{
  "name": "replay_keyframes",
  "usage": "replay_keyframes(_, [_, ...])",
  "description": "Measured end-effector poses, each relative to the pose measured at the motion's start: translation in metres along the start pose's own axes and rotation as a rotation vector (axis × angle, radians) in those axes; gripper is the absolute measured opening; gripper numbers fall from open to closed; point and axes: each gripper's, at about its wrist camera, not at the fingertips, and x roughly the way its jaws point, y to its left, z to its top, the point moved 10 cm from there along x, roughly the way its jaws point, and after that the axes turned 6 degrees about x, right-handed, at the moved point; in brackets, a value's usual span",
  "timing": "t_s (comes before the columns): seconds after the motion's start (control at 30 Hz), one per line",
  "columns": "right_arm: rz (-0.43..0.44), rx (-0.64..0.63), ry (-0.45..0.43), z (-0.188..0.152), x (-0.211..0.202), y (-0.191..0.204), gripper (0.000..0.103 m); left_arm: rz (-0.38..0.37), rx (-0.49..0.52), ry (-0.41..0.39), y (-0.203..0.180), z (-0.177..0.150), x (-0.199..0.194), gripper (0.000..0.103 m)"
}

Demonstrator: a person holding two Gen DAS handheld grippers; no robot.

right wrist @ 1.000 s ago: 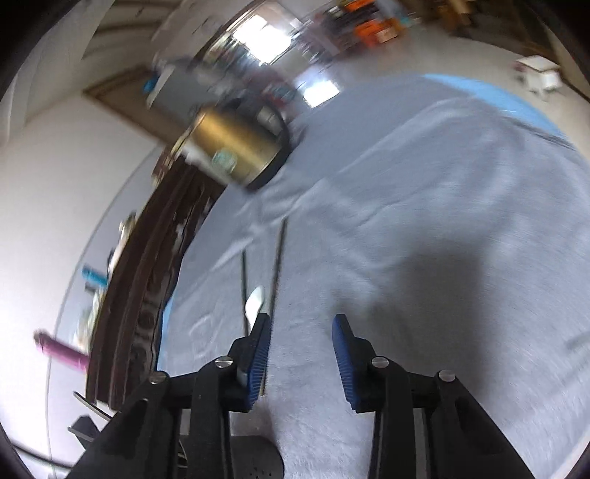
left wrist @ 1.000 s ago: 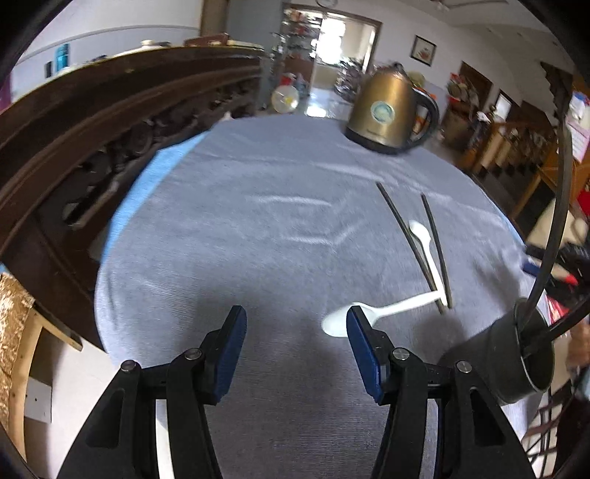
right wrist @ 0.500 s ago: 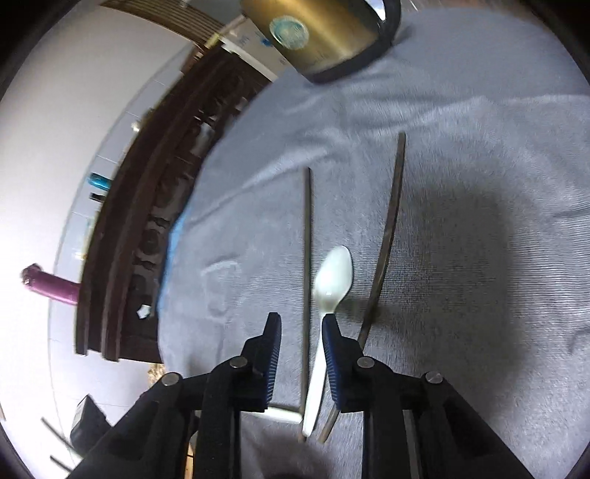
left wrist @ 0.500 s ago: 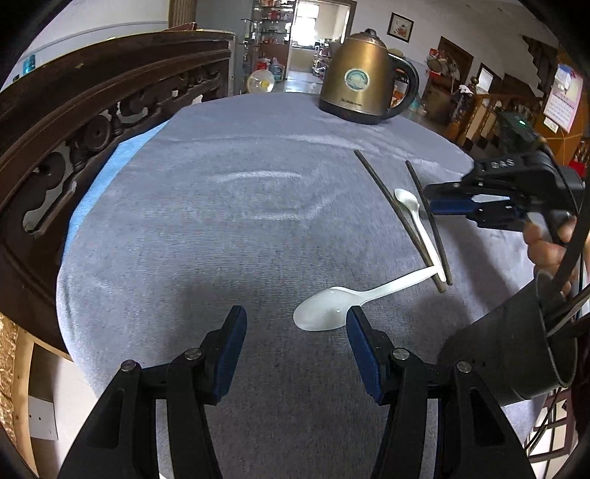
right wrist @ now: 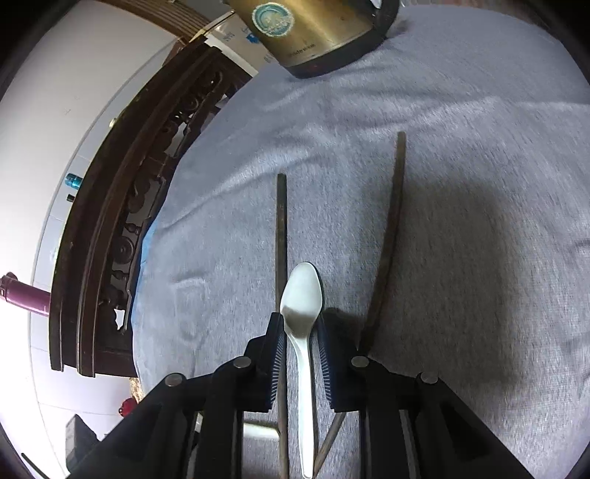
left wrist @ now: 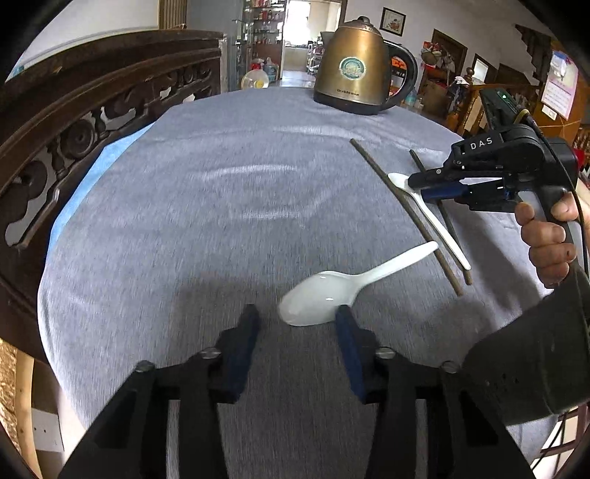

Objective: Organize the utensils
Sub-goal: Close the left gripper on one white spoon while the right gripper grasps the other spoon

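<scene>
- Since the earlier frames, both tools have come lower and nearer the cutlery, and the right tool, then off to the side, now sits over the small spoon.
- Left wrist view: the left tool (left wrist: 297, 320) hangs low over the grey-clothed table (left wrist: 191, 221), its jaws closing but apart, no pad pressing on anything.
- The bowl of the large white spoon (left wrist: 332, 291) lies partly between the blue pads, closer to the right-hand pad (left wrist: 344, 324); its handle runs up and right toward the chopsticks.
- Two dark chopsticks (left wrist: 405, 210) lie side by side further right, with the small white spoon (left wrist: 438, 224) between them.
- The right tool (left wrist: 427, 186) reaches in from the right edge, held by a hand (left wrist: 545, 239), its tips over the small spoon's bowl end.
- A brass kettle (left wrist: 359, 70) stands at the far side of the table; a dark cylindrical holder (left wrist: 534, 361) fills the lower right corner, and a carved wooden frame (left wrist: 73, 121) runs along the left.
- Right wrist view: the right tool (right wrist: 300, 331) points down at the small white spoon (right wrist: 302, 306), whose neck runs between the narrowly parted, closing pads; the bowl sticks out just past the tips.
- Whether the pads already press on it cannot be told.
- The left chopstick (right wrist: 281, 235) lies just beside the spoon, the right chopstick (right wrist: 391, 228) a little apart and angled, and the kettle (right wrist: 306, 33) sits at the top.
</scene>
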Motion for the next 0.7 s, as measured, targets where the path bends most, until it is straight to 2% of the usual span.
replay_keyframes(0.03, [-0.007, -0.013, -0.006, 0.001, 0.001, 0.001, 0.017, -0.003, 0.007, -0.006, -0.001, 0.002, 0.002, 0.023])
replay_keyframes(0.13, [-0.024, -0.049, -0.03, 0.004, 0.0, 0.004, 0.011, -0.008, 0.027, -0.011, -0.001, 0.011, 0.009, 0.009])
replay_keyframes(0.17, [-0.02, -0.057, -0.045, 0.005, -0.002, 0.005, 0.001, -0.011, 0.033, -0.011, -0.001, 0.015, 0.012, 0.008])
replay_keyframes(0.37, [0.049, -0.032, -0.101, 0.007, -0.018, 0.004, 0.001, -0.021, 0.053, -0.057, 0.006, 0.049, 0.02, 0.007])
replay_keyframes(0.47, [0.063, -0.031, -0.109, 0.008, -0.026, 0.002, 0.002, -0.038, 0.046, -0.041, 0.008, 0.064, 0.028, 0.007])
replay_keyframes(0.53, [0.073, -0.047, -0.107, 0.008, -0.03, 0.004, 0.005, -0.056, -0.001, -0.015, 0.013, 0.068, 0.03, 0.007])
replay_keyframes(0.57, [0.074, -0.05, -0.102, 0.008, -0.03, 0.004, 0.005, -0.077, -0.036, -0.002, 0.014, 0.068, 0.029, 0.011])
replay_keyframes(0.63, [0.052, -0.077, -0.104, 0.008, -0.03, 0.008, 0.005, -0.085, -0.099, 0.017, 0.02, 0.064, 0.025, 0.029])
replay_keyframes(0.7, [-0.001, -0.131, -0.105, 0.011, -0.025, 0.013, 0.005, -0.075, -0.137, 0.026, 0.022, 0.058, 0.02, 0.036])
